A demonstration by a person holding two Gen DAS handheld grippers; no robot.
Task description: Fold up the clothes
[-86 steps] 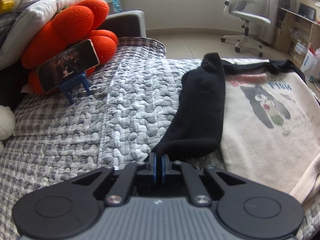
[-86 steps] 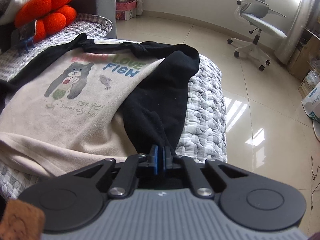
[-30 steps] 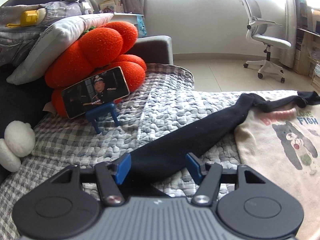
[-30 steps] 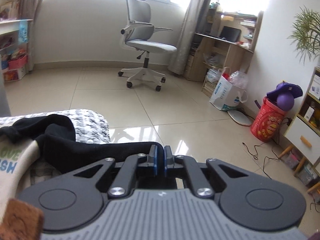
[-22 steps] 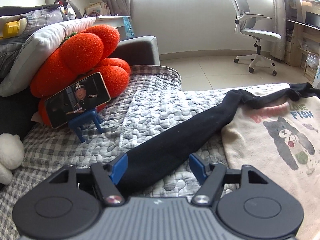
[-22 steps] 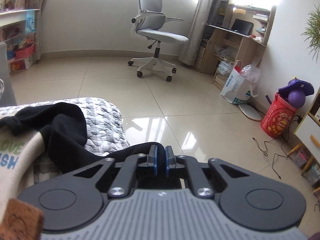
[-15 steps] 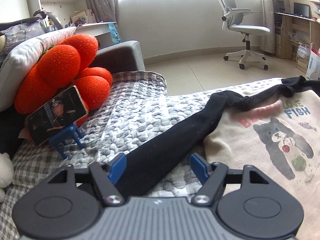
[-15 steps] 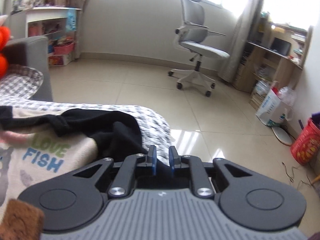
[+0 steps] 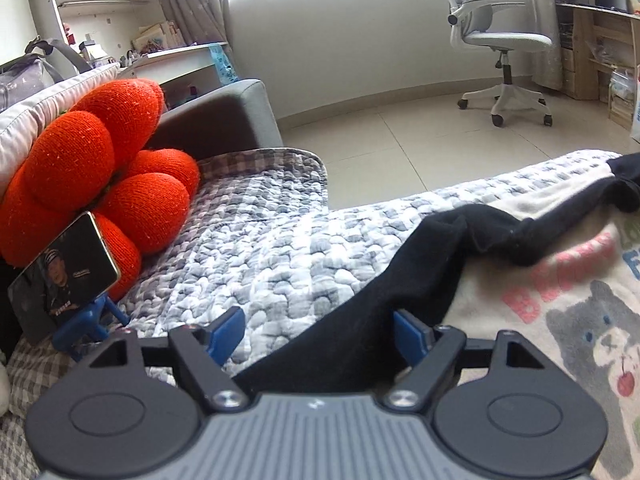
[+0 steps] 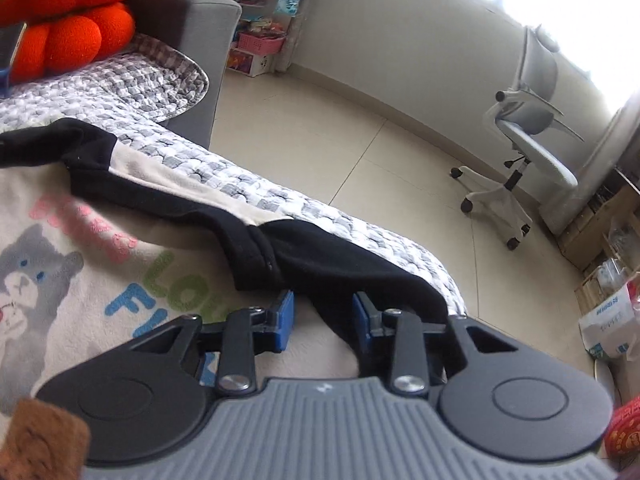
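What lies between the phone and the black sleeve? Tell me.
Only bare grey quilt separates the phone from the black sleeve, seen in the left wrist view.

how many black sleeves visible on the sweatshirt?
2. Left sleeve lies between the open left hand-held gripper fingers; right sleeve between the open right hand-held gripper fingers.

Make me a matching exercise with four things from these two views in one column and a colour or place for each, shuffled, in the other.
Things:
1. sleeve
2. cushion
3. phone
4. chair

Descriptions:
A. orange
B. stands on the tiled floor
C. black, between the open left gripper's fingers
D. propped on a blue stand

Pairs: 1-C, 2-A, 3-D, 4-B
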